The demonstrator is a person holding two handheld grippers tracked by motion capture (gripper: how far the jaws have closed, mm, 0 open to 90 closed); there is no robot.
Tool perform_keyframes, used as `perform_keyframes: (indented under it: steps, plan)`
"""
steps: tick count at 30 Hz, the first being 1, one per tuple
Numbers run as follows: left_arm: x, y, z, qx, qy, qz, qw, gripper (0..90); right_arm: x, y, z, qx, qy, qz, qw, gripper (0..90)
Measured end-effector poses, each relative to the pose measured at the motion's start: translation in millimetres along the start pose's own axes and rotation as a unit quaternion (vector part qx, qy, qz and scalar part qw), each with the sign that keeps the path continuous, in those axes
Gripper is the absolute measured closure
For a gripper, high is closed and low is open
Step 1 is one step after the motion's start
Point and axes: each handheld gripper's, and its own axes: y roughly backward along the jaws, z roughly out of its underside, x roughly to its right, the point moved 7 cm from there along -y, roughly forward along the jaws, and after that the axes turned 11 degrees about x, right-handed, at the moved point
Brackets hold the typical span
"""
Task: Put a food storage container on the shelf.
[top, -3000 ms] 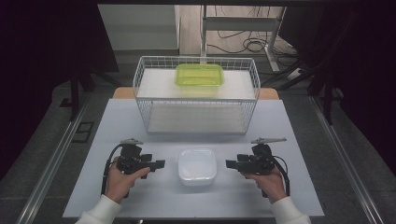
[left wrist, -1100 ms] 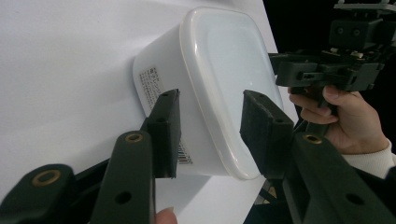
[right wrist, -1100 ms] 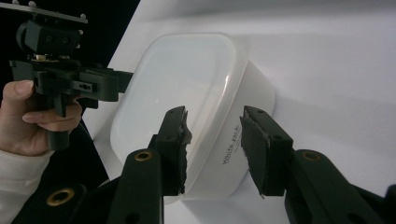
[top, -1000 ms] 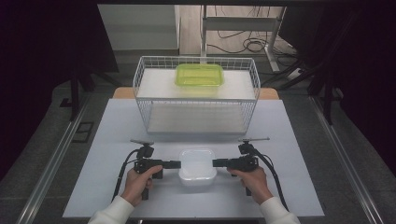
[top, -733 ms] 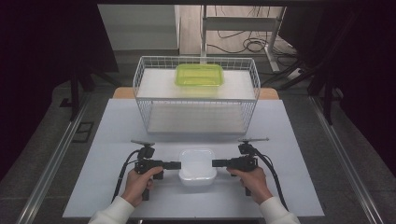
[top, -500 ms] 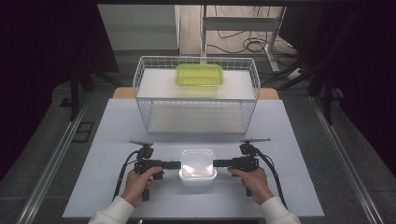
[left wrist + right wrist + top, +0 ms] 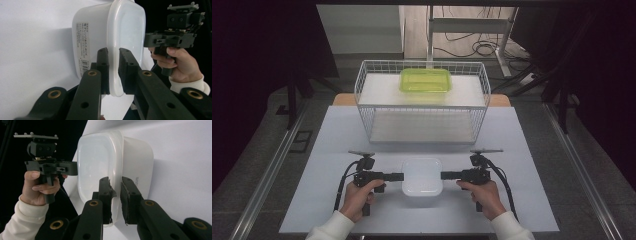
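Gripping the tub (image 7: 422, 176) by its rim: left gripper (image 7: 113, 53) and right gripper (image 7: 115, 182) have just closed and clamp opposite edges. Next, probably a level, even lift.

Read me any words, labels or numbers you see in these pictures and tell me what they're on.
Nothing can be quoted.
White container: a paper label with lines of small print and a barcode, too small and blurred to read.
Same container, right gripper view: a faint line of print on its side, also unreadable.
Green container and wire basket: no writing visible.
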Motion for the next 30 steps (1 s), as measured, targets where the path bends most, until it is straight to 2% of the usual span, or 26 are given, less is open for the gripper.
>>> perform_keyframes:
  steps: [6, 14, 30]
  plan:
    - [3.3, 0.7, -0.4, 0.001, -0.019, -0.005, 0.9998, 80.2, -2.0, 1.3, -1.2, -0.001, 0.019, 0.008, 0.9998, 79.3]
    - [5.6, 3.2, -2.6, 0.008, -0.024, -0.004, 0.9997, 80.1, -6.2, 2.7, -3.8, 0.005, 0.026, -0.003, 0.9996, 79.7]
    - [13.2, 6.4, -11.8, 0.017, -0.052, -0.012, 0.9984, 80.0, -14.5, 4.2, -13.6, 0.015, 0.047, -0.008, 0.9988, 79.7]
